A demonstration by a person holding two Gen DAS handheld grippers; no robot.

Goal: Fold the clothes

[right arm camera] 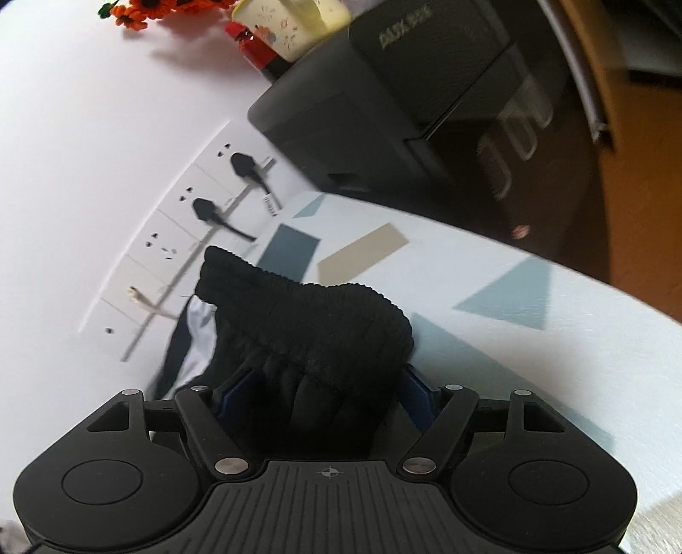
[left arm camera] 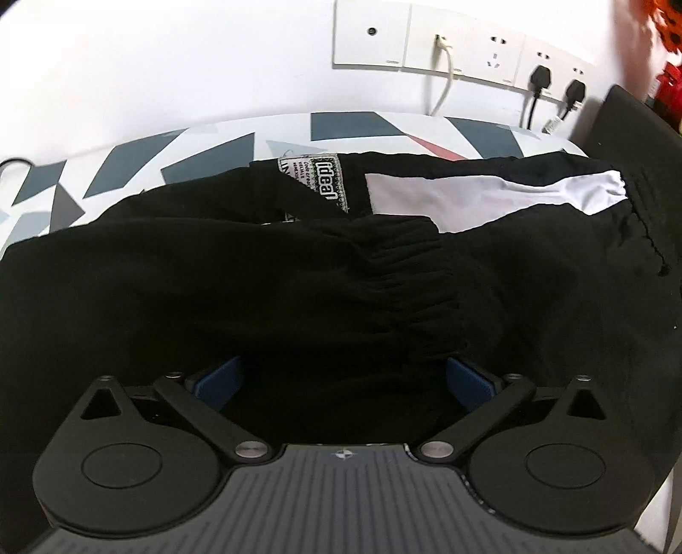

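Observation:
Black trousers [left arm camera: 170,277] with a white stripe [left arm camera: 469,191] and a woven label [left arm camera: 328,183] lie across the patterned table [left arm camera: 204,149]. A ribbed cuff [left arm camera: 405,272] is folded onto the middle of them. My left gripper [left arm camera: 345,379] hovers low over the cloth, its blue pads [left arm camera: 221,379] wide apart, with black fabric lying between them but not pinched. In the right wrist view my right gripper [right arm camera: 328,396] is shut on a bunched ribbed cuff [right arm camera: 307,311], which stands up above the table [right arm camera: 533,362].
Wall sockets [left arm camera: 469,51] with black plugs [left arm camera: 539,79] and cables run along the wall just behind the table. A black box-shaped appliance [right arm camera: 383,106] stands at the table's far right end, with a cream container [right arm camera: 294,21] and orange flowers [right arm camera: 149,8] on it.

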